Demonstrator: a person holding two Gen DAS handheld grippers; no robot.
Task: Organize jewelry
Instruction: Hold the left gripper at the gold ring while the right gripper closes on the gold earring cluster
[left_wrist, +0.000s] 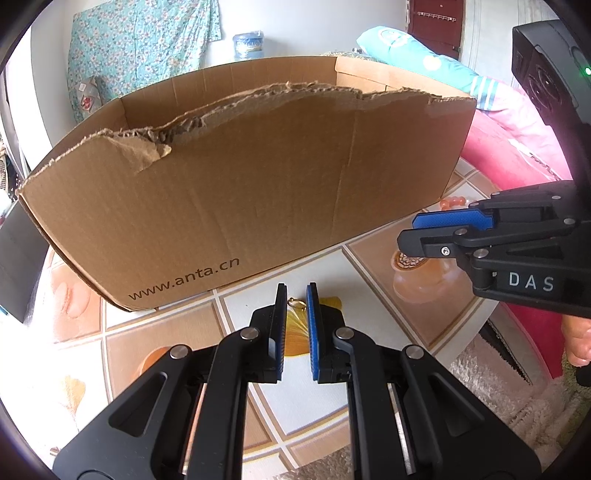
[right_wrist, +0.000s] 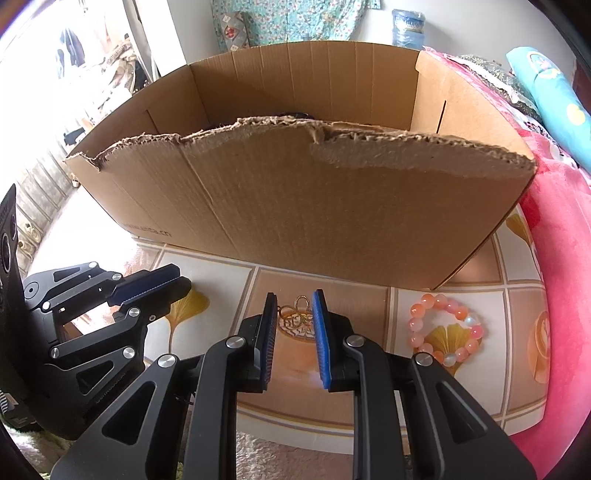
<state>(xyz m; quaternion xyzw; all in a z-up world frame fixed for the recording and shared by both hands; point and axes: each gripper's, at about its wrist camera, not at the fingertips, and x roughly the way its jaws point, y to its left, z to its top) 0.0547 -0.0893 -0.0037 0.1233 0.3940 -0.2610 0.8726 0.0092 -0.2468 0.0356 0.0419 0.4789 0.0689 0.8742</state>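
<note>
Two hand-held grippers are in view: the left hand-held gripper (left_wrist: 296, 295) and the right hand-held gripper (right_wrist: 294, 301). One cardboard box (right_wrist: 295, 206) with a torn near edge stands on one tiled worktop (right_wrist: 369, 306). On the worktop lie one bead bracelet (right_wrist: 445, 334) of pink and orange beads to the right, and two small gold-coloured pieces: one gold ornament (right_wrist: 295, 314) and one gold ring (left_wrist: 296, 303).

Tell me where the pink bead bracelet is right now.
In the right wrist view the pink bead bracelet lies flat on the tiled tabletop, right of the right gripper and just before the cardboard box.
</note>
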